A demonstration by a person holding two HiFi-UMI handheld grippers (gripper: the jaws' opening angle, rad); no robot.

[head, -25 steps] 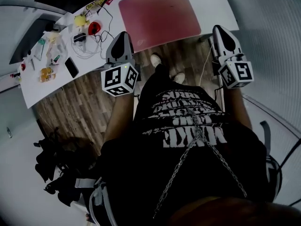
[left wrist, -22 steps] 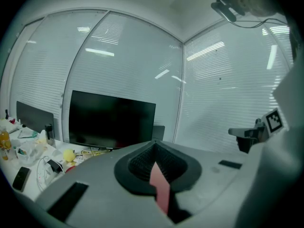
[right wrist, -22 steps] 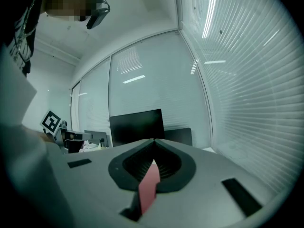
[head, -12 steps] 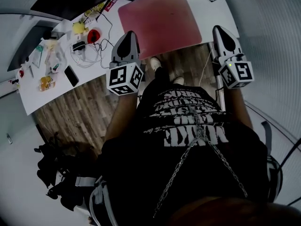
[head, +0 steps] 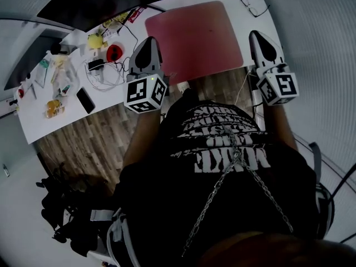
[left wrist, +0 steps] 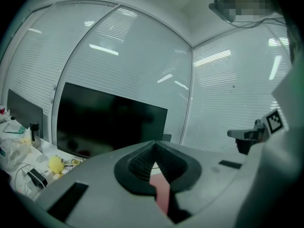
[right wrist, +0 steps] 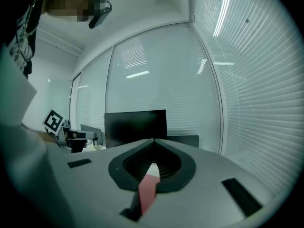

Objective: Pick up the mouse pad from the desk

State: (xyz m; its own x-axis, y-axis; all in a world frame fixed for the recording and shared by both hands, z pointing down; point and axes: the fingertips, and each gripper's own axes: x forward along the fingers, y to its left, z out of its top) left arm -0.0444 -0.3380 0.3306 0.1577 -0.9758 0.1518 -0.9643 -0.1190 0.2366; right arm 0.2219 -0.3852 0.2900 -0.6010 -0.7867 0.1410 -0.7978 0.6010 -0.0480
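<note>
On the right part of the white counter (head: 67, 115) the pink mouse pad (head: 194, 35) lies flat, its near edge along the counter's near edge, with a dark monitor (left wrist: 109, 122) at the far side. My left hand-held gripper (head: 149, 42) hangs over the pad's near left corner, and my right hand-held gripper (head: 259, 36) is just beside its near right corner. Each has its 2 jaws pressed together with nothing held.
</note>
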